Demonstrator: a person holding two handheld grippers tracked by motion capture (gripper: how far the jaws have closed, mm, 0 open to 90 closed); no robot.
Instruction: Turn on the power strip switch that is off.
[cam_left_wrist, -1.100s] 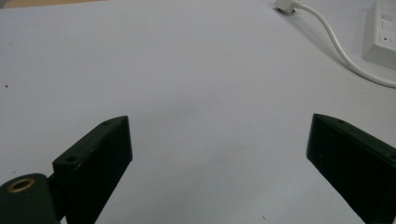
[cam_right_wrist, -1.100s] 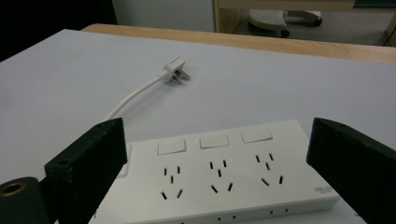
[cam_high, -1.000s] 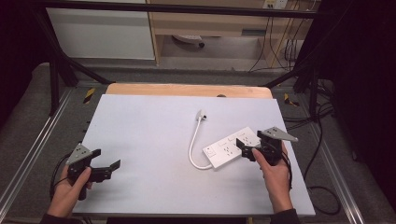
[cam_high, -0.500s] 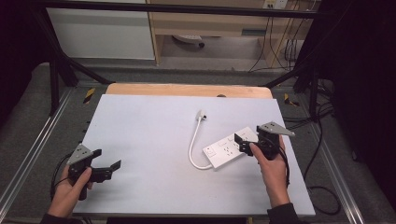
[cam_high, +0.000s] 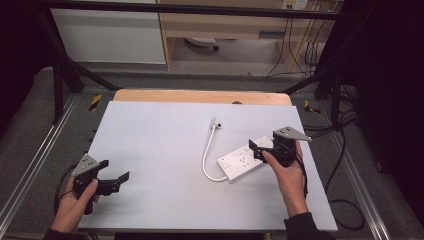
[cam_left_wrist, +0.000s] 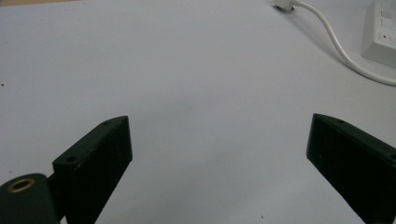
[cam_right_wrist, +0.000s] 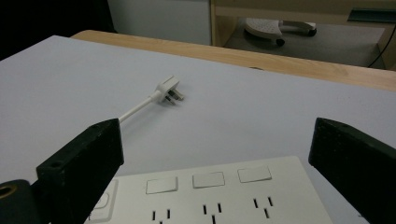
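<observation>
Right gripper (cam_high: 256, 148) has crept forward over the power strip (cam_high: 245, 159) near the table's (cam_high: 150, 135) right edge, jaws spread wide; left gripper (cam_high: 112, 181) unchanged, also spread.

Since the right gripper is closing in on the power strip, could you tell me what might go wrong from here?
The right gripper is open over one end of the power strip; gripped there, the long strip may tilt or slip. Its cable and plug lie loose on the table and could drag or swing. The left gripper sits far off, so it may be slow to help.
</observation>
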